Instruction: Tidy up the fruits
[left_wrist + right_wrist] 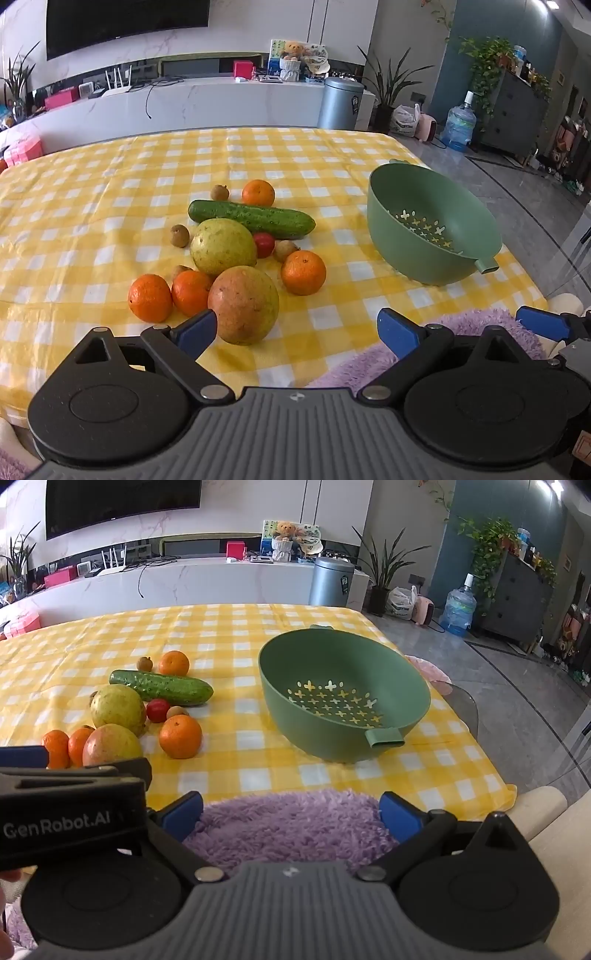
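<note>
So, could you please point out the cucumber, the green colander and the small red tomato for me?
cucumber (251,218): left wrist view, middle of its bumpy skin.
green colander (369,657): right wrist view, inner far wall.
small red tomato (158,710): right wrist view, centre of its visible skin.

a yellow checked tablecloth (110,206) covers the table; behind it a black tv (125,22), grey bin (341,103), water bottle (458,125), potted plants (391,85), purple fluffy cushion (291,827)

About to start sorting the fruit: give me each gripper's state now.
Left gripper: open, holding nothing, near the fruit.
Right gripper: open, holding nothing, over the purple fluffy cushion.
</note>
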Motion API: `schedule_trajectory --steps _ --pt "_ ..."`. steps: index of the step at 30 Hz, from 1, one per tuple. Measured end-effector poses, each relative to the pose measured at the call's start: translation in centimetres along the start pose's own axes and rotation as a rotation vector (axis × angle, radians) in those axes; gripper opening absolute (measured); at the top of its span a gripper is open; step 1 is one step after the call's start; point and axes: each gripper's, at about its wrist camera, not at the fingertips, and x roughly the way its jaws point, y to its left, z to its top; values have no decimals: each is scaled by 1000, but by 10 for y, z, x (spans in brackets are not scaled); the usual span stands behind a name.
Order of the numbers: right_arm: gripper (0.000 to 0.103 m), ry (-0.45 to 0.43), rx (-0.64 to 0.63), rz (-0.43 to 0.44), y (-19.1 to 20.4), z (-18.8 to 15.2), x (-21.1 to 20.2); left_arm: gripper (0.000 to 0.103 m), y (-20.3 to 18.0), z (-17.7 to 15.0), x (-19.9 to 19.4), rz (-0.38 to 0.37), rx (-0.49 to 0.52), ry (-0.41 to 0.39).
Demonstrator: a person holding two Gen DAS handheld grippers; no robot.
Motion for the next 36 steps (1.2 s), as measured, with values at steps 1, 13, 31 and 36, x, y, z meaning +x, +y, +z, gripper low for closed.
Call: schedule_trajectory --steps 1,13,31,36 --pt "98 0 -1 2 0 0 0 103 0 0 0 2 0 0" --pt "98 8 -14 -1 1 0 1 103 0 -2 0 24 -5 2" --pt "98 13 -21 -4 1 0 2 103 -1 -5 1 33 -30 7" --pt "98 13 -22 -4 1 0 1 103 -1 -6 2 30 -31 7"
